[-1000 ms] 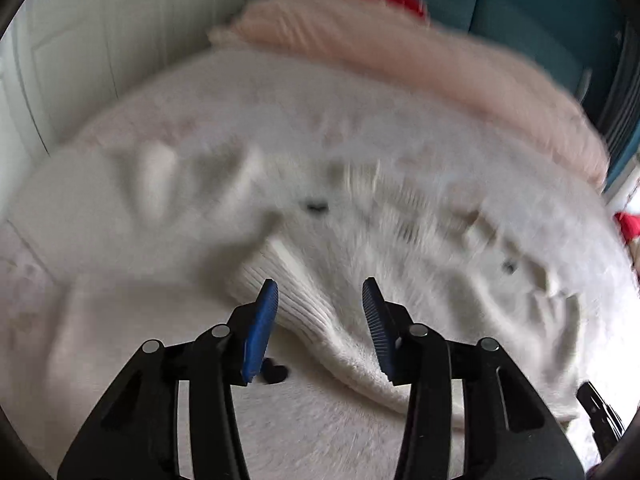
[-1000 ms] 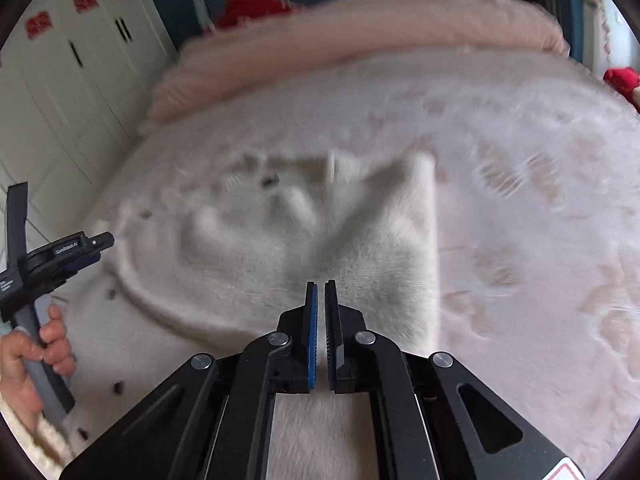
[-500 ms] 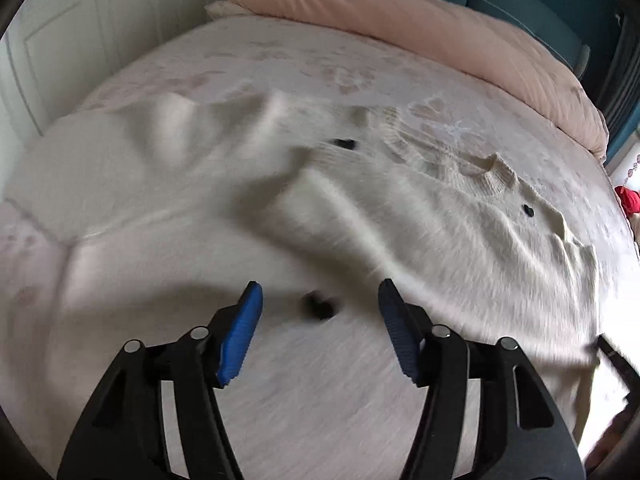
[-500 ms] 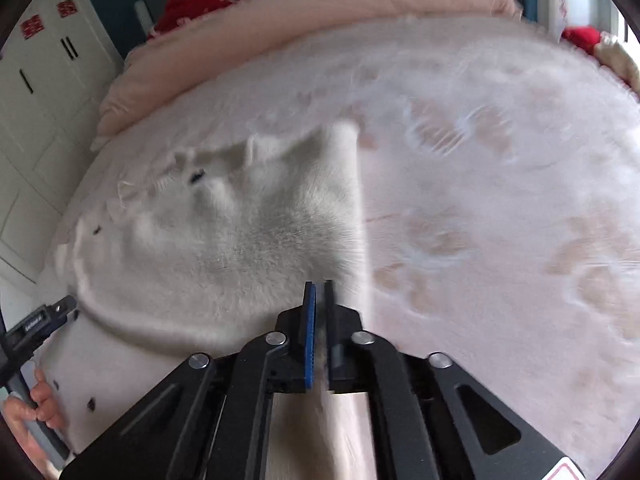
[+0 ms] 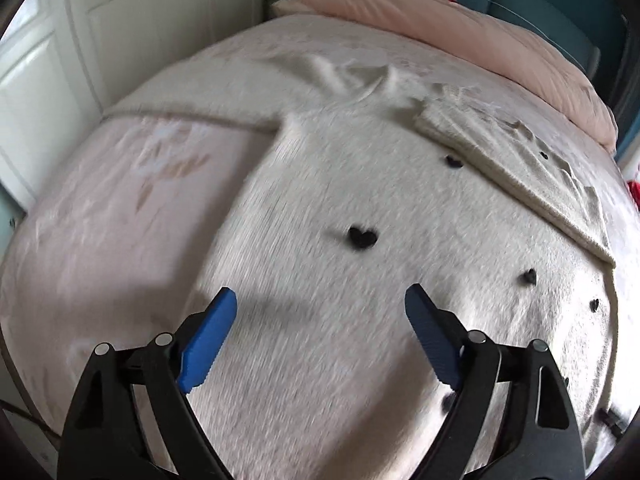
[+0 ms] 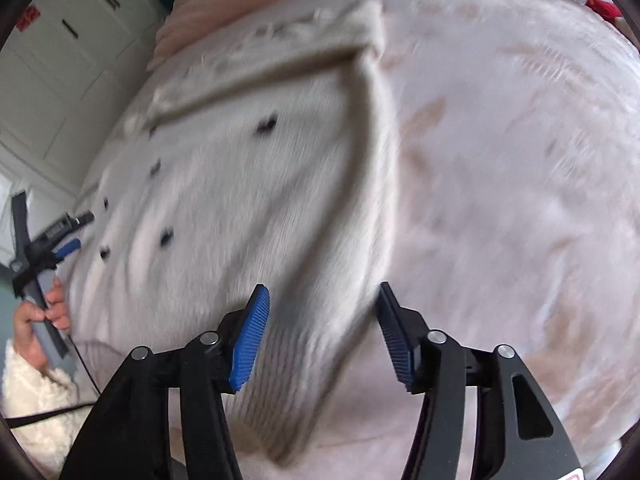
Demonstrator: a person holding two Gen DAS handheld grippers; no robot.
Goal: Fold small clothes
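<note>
A cream knitted sweater [image 5: 360, 184] dotted with small black hearts lies spread on the bed; it also shows in the right wrist view [image 6: 248, 184]. One part is folded over at its far right in the left wrist view [image 5: 520, 168]. My left gripper [image 5: 320, 336] is open and empty, just above the sweater's body. My right gripper [image 6: 324, 332] is open and empty over the sweater's ribbed lower corner [image 6: 320, 352], which lies between the fingers. The left gripper also shows at the left of the right wrist view [image 6: 64, 236], held by a hand.
The pale pink bedspread [image 5: 120, 200] covers the bed. A rolled pink duvet [image 5: 460, 32] lies along the far edge. White cupboard doors [image 5: 120, 20] stand left of the bed, also in the right wrist view [image 6: 60, 60].
My right gripper has opened and let go of the sweater. My left gripper has pulled back over the sweater's body and opened wider. The sweater now lies flatter.
</note>
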